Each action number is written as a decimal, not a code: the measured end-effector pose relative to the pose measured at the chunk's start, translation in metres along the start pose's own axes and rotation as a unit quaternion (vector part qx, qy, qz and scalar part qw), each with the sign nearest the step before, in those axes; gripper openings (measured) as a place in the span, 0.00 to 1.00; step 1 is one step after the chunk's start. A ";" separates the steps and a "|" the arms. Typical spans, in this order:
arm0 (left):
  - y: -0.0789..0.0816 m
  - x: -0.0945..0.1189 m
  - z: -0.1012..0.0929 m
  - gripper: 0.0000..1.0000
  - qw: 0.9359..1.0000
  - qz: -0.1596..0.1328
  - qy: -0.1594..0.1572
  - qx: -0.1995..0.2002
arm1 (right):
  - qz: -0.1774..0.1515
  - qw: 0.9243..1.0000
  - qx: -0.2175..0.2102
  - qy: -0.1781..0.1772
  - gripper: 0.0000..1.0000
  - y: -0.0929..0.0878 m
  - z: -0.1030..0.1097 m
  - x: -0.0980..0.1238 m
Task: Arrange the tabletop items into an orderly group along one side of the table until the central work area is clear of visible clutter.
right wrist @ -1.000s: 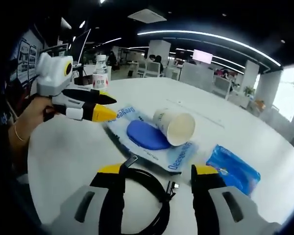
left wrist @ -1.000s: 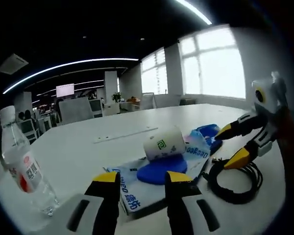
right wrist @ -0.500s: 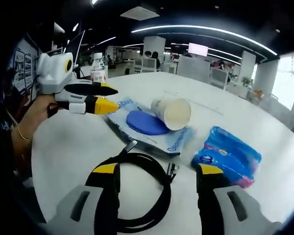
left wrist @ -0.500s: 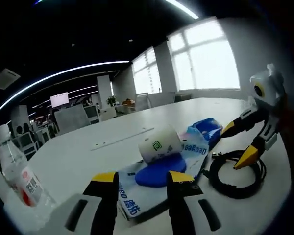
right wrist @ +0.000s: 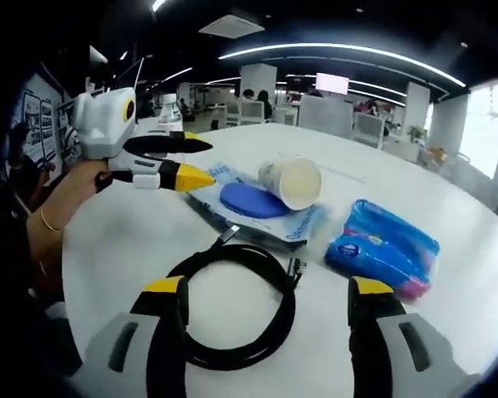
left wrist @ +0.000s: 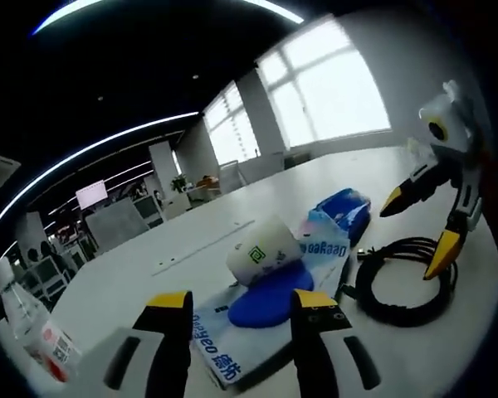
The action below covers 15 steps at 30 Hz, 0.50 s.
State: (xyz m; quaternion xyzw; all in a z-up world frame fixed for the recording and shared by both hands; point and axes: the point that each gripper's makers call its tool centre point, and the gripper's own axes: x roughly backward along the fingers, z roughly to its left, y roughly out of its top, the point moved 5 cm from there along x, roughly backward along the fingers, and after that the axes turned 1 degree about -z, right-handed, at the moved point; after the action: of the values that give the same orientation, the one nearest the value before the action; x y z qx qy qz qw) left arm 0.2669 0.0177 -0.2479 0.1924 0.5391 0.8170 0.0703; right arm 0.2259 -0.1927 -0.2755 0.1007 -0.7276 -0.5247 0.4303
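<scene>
A white paper cup [left wrist: 261,255] [right wrist: 291,182] lies on its side on a blue mouse pad [left wrist: 270,292] [right wrist: 251,200], which rests on a white-and-blue printed sheet [left wrist: 232,345] [right wrist: 297,226]. A coiled black cable [left wrist: 402,279] [right wrist: 229,303] lies on the white table, with a blue tissue pack [left wrist: 342,208] [right wrist: 382,247] beyond it. A water bottle [left wrist: 29,332] [right wrist: 170,118] stands at the table's edge. My left gripper [left wrist: 241,303] [right wrist: 201,160] is open above the sheet's near end. My right gripper [right wrist: 267,292] [left wrist: 419,228] is open over the cable coil.
The white table [right wrist: 473,274] is large, with open surface beyond the items. A person's hand [right wrist: 62,199] with a bracelet holds the left gripper. Office desks, chairs and windows fill the background.
The right gripper has pulled back and opened wider, so the whole cable coil and tissue pack now show. The left gripper view has tilted, with the bottle sliding toward its lower left.
</scene>
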 end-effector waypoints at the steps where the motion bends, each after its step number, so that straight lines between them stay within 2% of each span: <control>1: 0.000 -0.001 0.000 0.48 1.000 0.002 0.000 -0.009 | 0.001 1.000 0.001 0.000 0.77 -0.001 0.000 0.001; 5: 0.002 -0.003 -0.003 0.51 1.000 0.006 -0.002 -0.030 | 0.007 1.000 0.003 0.000 0.83 -0.006 0.001 0.003; 12: 0.008 -0.008 -0.005 0.60 0.999 -0.005 -0.010 -0.031 | 0.001 1.000 0.011 -0.004 0.85 -0.009 0.002 0.011; 15: 0.013 -0.012 -0.004 0.66 0.998 -0.020 -0.009 -0.064 | -0.007 1.000 0.014 -0.007 0.87 -0.009 0.002 0.016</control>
State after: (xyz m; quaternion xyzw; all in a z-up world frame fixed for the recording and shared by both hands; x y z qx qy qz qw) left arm 0.2772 0.0053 -0.2401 0.1843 0.4884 0.8466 0.1039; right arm 0.2121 -0.2044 -0.2750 0.1082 -0.7369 -0.5181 0.4204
